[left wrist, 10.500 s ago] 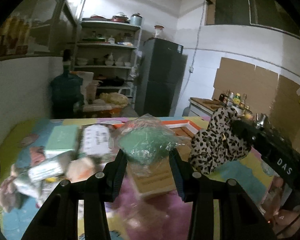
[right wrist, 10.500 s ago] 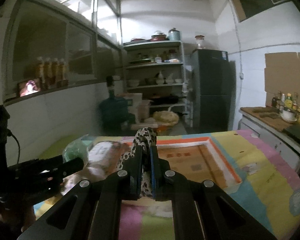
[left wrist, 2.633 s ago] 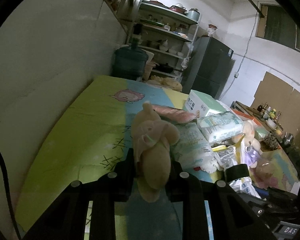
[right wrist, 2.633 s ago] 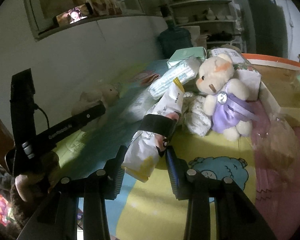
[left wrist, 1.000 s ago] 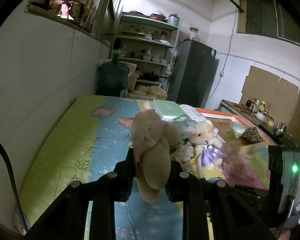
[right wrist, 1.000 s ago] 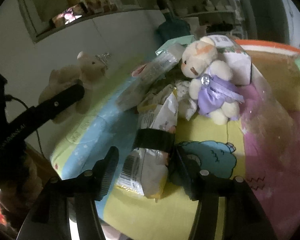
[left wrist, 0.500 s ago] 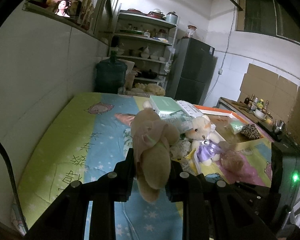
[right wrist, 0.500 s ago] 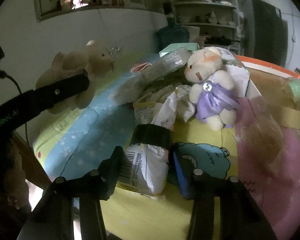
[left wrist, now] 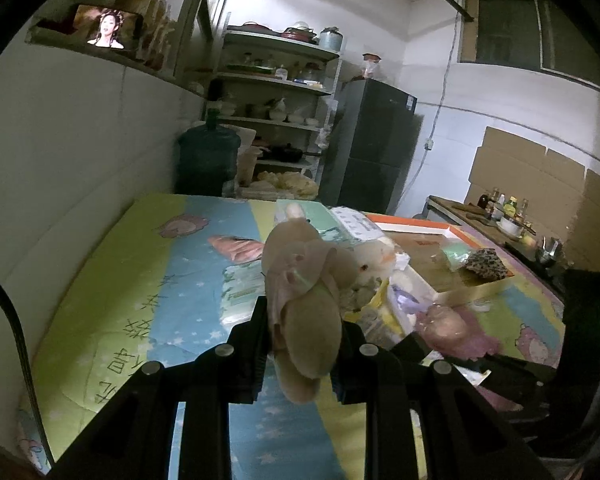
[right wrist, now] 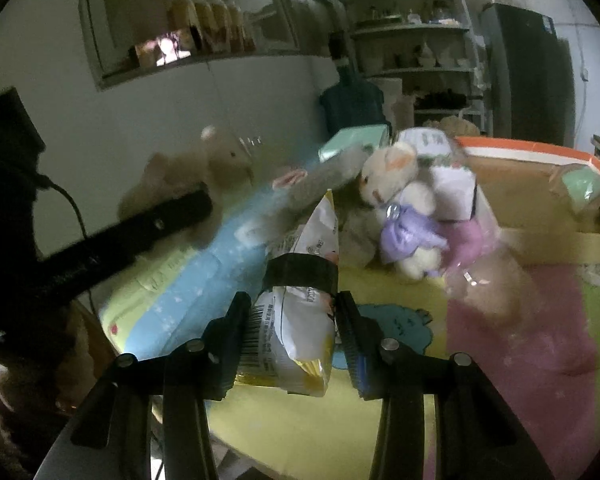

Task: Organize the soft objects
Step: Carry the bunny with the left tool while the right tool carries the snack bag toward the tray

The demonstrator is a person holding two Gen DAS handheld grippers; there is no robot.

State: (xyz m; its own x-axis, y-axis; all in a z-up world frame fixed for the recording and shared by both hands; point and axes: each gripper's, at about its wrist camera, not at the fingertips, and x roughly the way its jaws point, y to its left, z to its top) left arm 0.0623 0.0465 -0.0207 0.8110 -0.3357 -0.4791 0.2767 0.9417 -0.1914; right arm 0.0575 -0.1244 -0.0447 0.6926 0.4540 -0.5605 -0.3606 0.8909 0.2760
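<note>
Overhanging mat edge [right wrist: 112,326]: snack packet [right wrist: 296,320], fingers closing.

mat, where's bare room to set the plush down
Free: the green and blue strip of mat between the wall and the pile. Crowded: around the white bear and packets, up to the box.

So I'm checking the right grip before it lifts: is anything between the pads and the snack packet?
Nothing visible. The snack packet sits directly between the closing right gripper's pads.
</note>
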